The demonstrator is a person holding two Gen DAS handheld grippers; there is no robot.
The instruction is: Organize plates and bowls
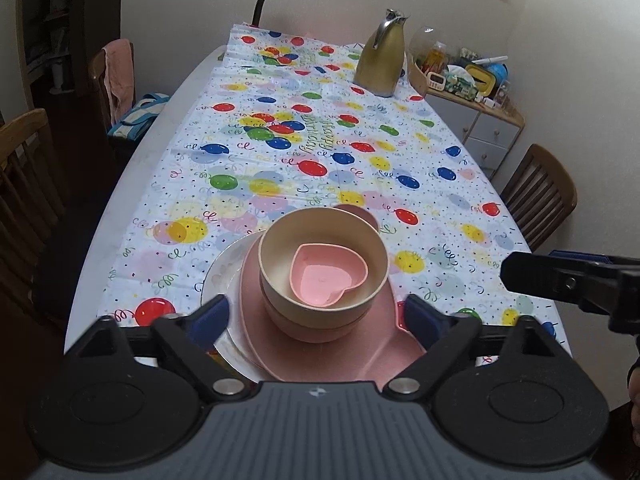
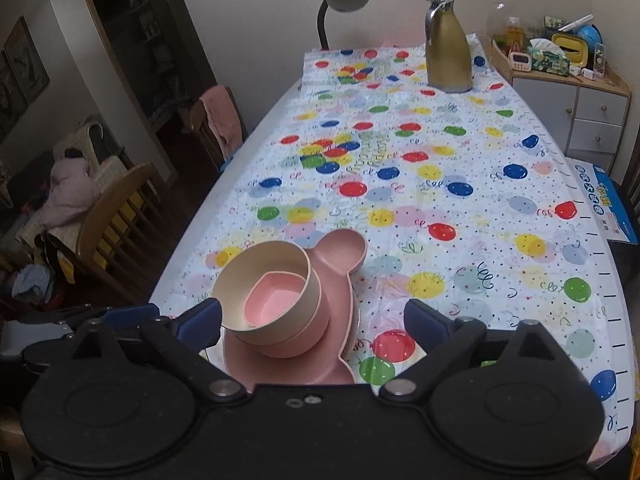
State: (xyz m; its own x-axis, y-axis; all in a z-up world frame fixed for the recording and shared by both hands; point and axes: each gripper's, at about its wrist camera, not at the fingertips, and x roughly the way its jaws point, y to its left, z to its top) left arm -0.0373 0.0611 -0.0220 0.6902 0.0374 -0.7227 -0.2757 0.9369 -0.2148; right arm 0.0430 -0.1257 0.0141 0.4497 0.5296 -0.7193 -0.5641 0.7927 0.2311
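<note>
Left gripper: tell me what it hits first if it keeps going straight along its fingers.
Probably the cream bowl atop the stack, with the pink heart dish nested inside. The left gripper is open and centred on it, holding nothing. Depth is hard to judge.

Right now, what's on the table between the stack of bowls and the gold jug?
Nothing but the balloon tablecloth. Both wrist views show that stretch bare from the stack of bowls to the gold jug at the far end.
</note>
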